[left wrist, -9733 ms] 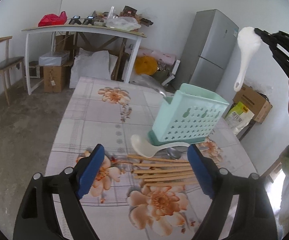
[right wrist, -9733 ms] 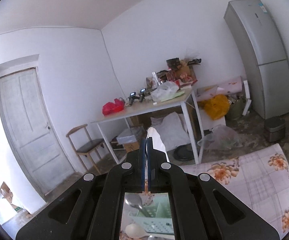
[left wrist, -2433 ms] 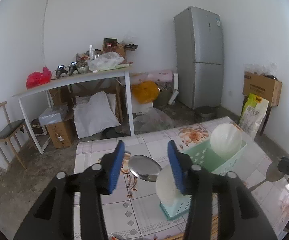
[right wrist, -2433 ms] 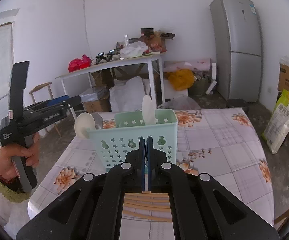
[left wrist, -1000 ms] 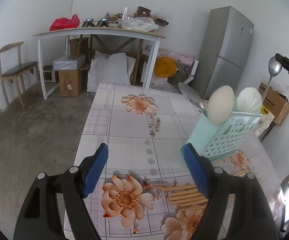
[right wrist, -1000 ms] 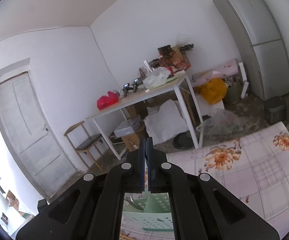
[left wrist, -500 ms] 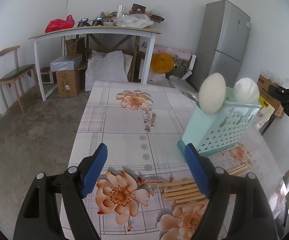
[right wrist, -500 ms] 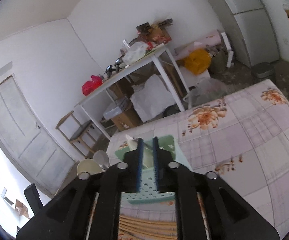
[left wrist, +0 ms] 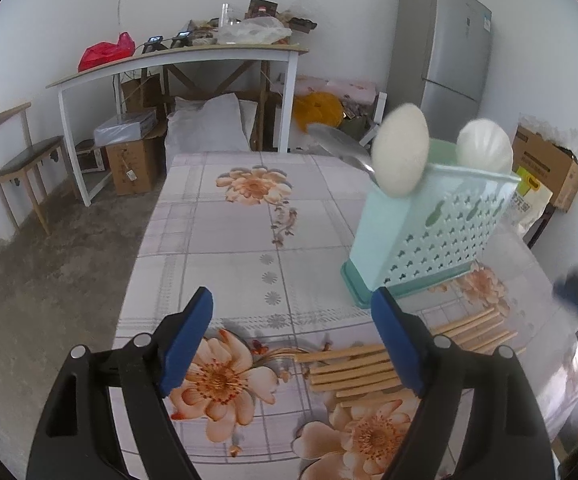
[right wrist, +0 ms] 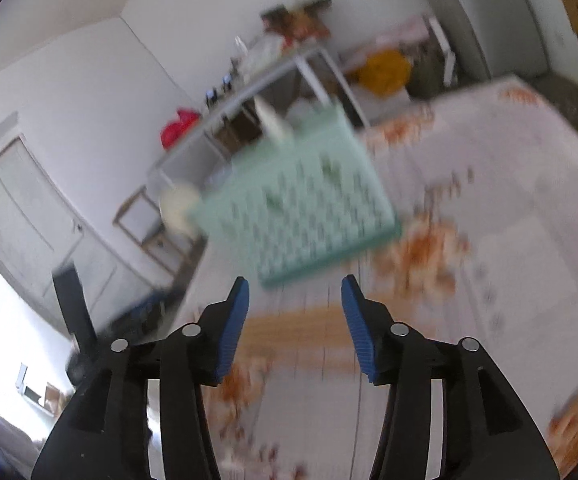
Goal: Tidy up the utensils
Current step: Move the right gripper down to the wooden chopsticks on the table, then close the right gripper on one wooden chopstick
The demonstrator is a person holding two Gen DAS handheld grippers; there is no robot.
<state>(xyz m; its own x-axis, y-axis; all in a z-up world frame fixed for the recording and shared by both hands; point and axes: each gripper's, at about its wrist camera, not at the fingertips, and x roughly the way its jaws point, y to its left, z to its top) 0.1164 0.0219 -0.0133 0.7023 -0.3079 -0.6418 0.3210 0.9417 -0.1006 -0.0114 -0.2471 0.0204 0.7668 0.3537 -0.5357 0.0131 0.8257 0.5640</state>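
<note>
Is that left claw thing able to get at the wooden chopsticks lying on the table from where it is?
Probably yes. The left gripper is open and empty, and the chopsticks lie flat on the tablecloth just ahead of its right finger, nothing lying over them. The green holder stands behind them.

Perforated plastic caddy (left wrist: 433, 232), wooden chopsticks (left wrist: 353, 368)

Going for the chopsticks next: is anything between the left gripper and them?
Nothing visible. The left gripper is open, and the chopsticks lie loose on the tablecloth just ahead, near its right finger. The holder stands beyond them.
</note>
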